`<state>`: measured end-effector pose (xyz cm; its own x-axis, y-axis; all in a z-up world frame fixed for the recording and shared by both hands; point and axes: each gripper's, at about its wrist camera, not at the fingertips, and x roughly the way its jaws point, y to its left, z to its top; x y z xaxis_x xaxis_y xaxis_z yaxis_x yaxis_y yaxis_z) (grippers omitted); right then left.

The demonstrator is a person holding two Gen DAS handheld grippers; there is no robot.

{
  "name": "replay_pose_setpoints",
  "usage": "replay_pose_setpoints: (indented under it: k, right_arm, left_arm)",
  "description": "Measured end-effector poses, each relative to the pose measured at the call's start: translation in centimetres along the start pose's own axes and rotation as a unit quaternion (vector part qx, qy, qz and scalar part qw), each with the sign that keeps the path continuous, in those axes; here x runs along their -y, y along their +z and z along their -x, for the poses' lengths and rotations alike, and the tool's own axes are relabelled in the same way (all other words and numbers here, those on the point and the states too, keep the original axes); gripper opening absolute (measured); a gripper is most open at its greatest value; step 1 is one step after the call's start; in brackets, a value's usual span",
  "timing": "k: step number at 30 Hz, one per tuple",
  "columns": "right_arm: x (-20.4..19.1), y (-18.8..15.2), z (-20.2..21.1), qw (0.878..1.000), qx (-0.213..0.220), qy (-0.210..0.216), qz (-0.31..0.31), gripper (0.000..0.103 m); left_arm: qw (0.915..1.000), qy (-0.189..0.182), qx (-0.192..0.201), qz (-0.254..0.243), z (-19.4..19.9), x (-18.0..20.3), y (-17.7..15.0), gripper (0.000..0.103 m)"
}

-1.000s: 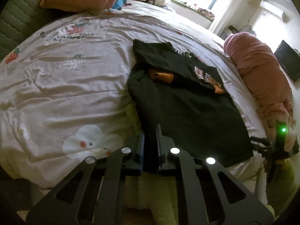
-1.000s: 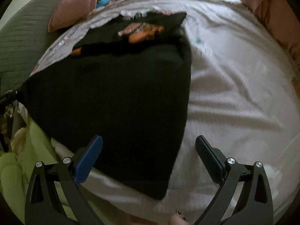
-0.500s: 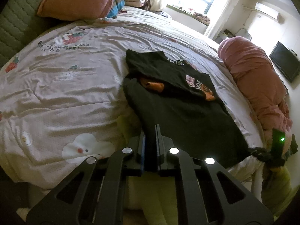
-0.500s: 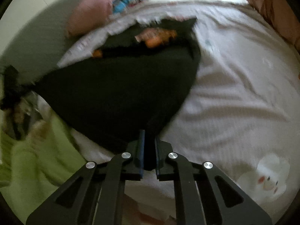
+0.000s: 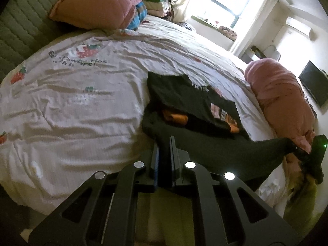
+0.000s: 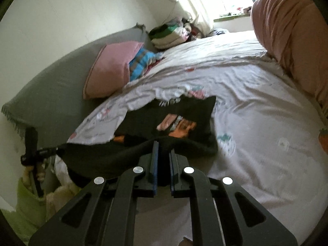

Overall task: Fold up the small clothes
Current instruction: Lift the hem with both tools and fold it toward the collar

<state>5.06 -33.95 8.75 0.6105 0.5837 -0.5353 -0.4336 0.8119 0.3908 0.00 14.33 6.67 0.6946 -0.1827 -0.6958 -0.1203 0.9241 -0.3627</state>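
Two hand-held grippers, left hand-held gripper (image 5: 164, 143) and right hand-held gripper (image 6: 163, 147), each clamped on a near corner of one black garment (image 5: 205, 110), hem lifted off the bed (image 5: 82, 102), far half lying flat, orange print (image 6: 180, 126) partly folded under, pinched corners hidden between pads.

Dark lettering printed on bedsheet (image 5: 78, 61), white letters on black garment (image 5: 199, 88), neither legible

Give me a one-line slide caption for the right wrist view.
Right claw shut on the black T-shirt's near hem, lifted off the printed bedsheet.
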Motion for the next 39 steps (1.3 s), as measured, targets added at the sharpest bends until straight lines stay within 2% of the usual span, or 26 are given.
replay_pose_setpoints:
  k: [6, 13, 21, 30, 39]
  right_arm:
    - [1.2, 2.3, -0.6, 0.999, 0.031, -0.007, -0.029, 0.008]
    - [1.5, 4.4, -1.8, 0.998, 0.048, -0.023, -0.024, 0.007]
    - [2.3, 5.7, -4.0, 0.998, 0.046, -0.041, -0.027, 0.007]
    - [2.7, 6.7, -6.7, 0.995, 0.047, -0.080, -0.026, 0.007]
    - [4.7, 7.3, -10.1, 0.992, 0.027, -0.115, -0.039, 0.008]
  left_arm:
    - [0.9999, 0.000, 0.012, 0.008, -0.7, -0.1, 2.3, 0.003]
    - [0.9996, 0.017, 0.022, -0.002, -2.2, 0.4, 4.5, 0.003]
    - [0.9996, 0.010, 0.024, 0.013, -4.1, -0.3, 6.0, 0.003]
    - [0.9987, 0.039, 0.034, 0.002, -6.8, 0.3, 8.3, 0.003]
    - [0.9972, 0.066, 0.035, -0.013, -9.9, 0.8, 10.6, 0.003]
